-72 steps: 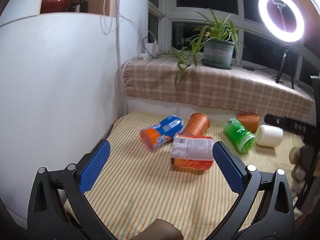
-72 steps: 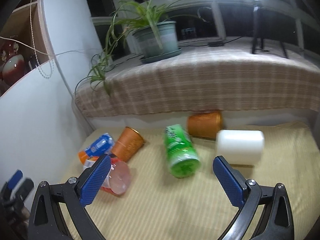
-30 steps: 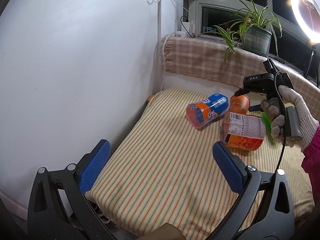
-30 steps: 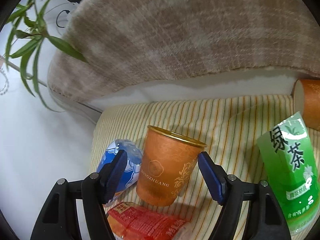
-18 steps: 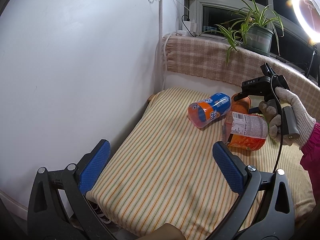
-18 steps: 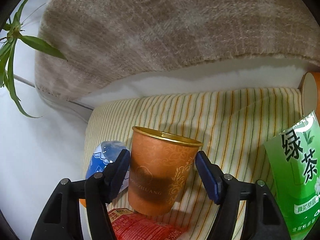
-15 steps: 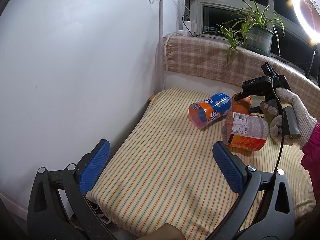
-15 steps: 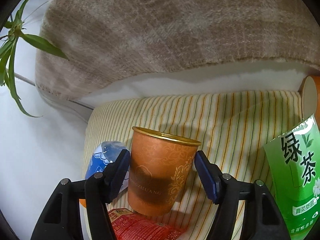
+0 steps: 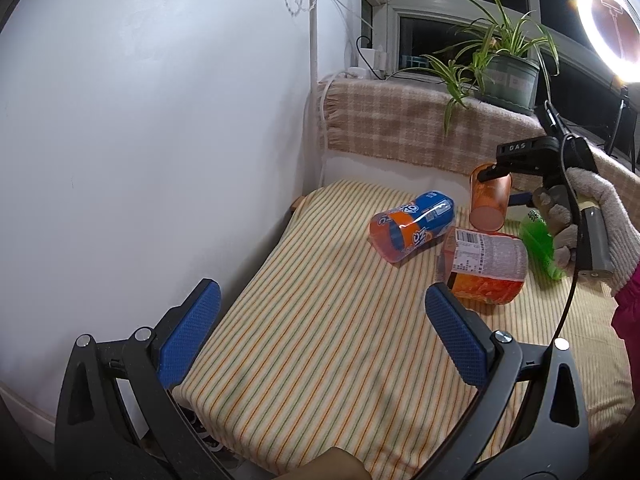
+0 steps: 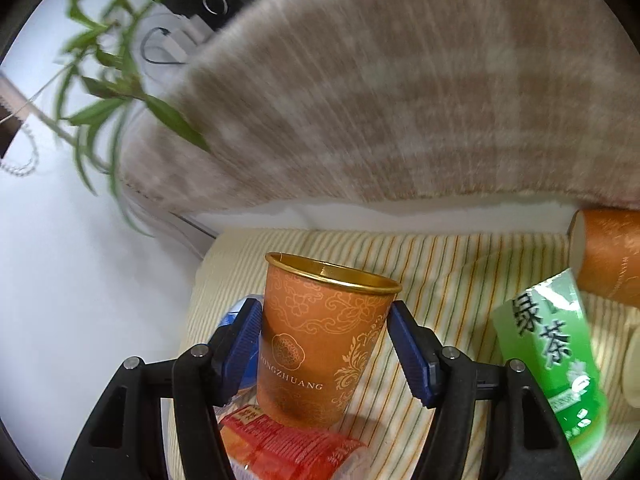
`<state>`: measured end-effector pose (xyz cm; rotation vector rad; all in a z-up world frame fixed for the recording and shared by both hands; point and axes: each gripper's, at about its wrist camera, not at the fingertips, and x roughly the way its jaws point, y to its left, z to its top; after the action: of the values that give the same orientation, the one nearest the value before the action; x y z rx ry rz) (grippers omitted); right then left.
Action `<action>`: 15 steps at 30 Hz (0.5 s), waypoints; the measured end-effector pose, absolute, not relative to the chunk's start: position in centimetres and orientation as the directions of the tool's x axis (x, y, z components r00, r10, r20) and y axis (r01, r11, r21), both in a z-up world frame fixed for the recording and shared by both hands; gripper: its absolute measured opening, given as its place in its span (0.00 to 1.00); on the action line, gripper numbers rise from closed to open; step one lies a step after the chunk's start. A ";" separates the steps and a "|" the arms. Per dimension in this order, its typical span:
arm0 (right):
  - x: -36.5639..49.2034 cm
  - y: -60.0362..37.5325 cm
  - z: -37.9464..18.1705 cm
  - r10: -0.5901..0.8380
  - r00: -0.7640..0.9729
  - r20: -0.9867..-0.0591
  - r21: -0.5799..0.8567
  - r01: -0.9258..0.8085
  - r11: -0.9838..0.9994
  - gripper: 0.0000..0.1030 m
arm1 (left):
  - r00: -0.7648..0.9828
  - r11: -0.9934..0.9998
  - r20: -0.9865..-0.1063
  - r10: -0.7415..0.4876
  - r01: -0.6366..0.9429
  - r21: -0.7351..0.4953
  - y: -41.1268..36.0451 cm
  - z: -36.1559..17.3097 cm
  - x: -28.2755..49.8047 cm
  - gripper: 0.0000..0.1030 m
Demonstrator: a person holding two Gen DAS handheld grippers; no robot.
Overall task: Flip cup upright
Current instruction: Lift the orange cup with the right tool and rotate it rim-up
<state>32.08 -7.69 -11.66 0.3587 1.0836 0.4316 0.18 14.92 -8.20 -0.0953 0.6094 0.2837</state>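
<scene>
An orange paper cup (image 10: pixel 320 344) with a gold rim sits between my right gripper's blue pads (image 10: pixel 410 354), which press on both its sides. My right gripper (image 10: pixel 326 350) is shut on it and holds it nearly upright, mouth up, lifted off the striped cloth (image 10: pixel 436 256). In the left wrist view the cup (image 9: pixel 490 198) hangs tilted in the right gripper (image 9: pixel 520 156), above the cloth. My left gripper (image 9: pixel 320 332) is open and empty, low over the front of the striped cloth (image 9: pixel 320 320).
A blue-orange bottle (image 9: pixel 412 226), an orange-red bottle (image 9: pixel 486 268) and a green tea bottle (image 10: pixel 548 364) lie on the cloth. A second orange cup (image 10: pixel 608 256) lies at the right. A plaid-covered sill (image 9: pixel 400 124) with a potted plant (image 9: pixel 508 80) runs behind; a white wall (image 9: pixel 140 120) is at the left.
My right gripper has closed on the orange cup, lifted it off the cloth and tilted it closer to upright. My left gripper has stayed still and open.
</scene>
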 end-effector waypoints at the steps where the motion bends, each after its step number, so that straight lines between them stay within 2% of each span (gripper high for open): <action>1: 31.7 -7.8 -11.4 0.506 0.407 -0.761 0.483 -0.166 0.860 0.65 | 0.784 0.958 -0.575 0.233 -0.288 -0.005 14.8 -8.1 0.2 1.00; 9: 27.3 -11.4 -7.3 0.551 0.453 -0.701 0.505 -0.230 0.832 0.65 | 0.807 0.972 -0.560 0.187 -0.235 -0.015 12.8 -7.3 0.1 1.00; 15: 23.2 -14.3 -6.4 0.590 0.431 -0.683 0.533 -0.258 0.806 0.65 | 0.819 0.983 -0.558 0.129 -0.178 -0.035 11.0 -7.0 0.3 1.00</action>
<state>23.21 -14.29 -6.41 0.3765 0.9936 0.5446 0.27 10.97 -7.01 -0.0868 0.5881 0.1640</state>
